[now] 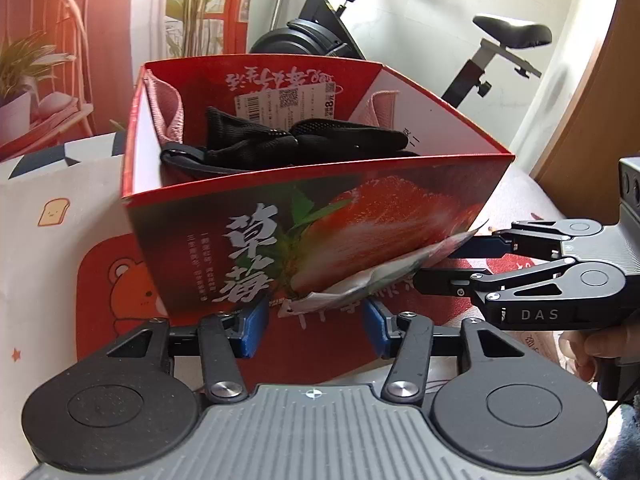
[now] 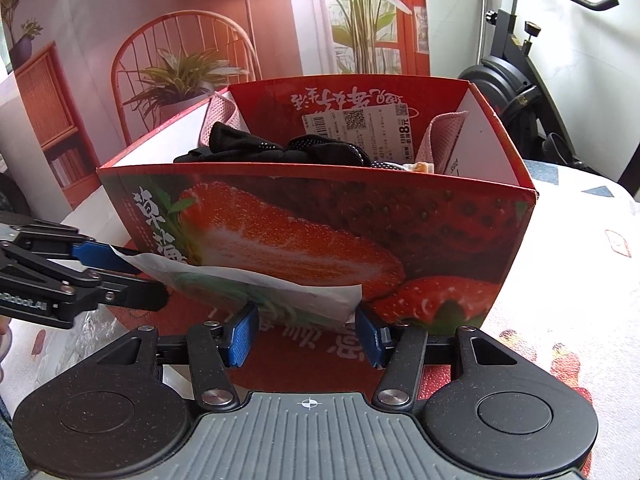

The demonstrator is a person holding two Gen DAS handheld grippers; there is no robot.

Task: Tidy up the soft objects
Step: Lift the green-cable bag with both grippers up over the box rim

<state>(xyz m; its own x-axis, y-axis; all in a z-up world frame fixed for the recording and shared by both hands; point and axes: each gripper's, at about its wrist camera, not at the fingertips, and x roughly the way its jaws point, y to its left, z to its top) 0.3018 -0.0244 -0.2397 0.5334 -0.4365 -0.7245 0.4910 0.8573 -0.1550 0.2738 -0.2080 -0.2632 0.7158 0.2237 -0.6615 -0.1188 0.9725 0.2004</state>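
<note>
Left tongs (image 1: 316, 330): you are holding them parted, torn flap (image 1: 380, 276) loose between the pads | right tongs (image 2: 306, 332): parted likewise at the flap's other end | box (image 1: 400, 208): sitting on the tablecloth (image 1: 48, 260), black fabric (image 1: 320, 144) and pink cloth (image 1: 168, 112) lying inside

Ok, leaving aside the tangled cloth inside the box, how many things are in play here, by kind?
Box: 1
Flat packet against the box front: 1
Grippers: 2 (left gripper, right gripper)
Total: 4
</note>
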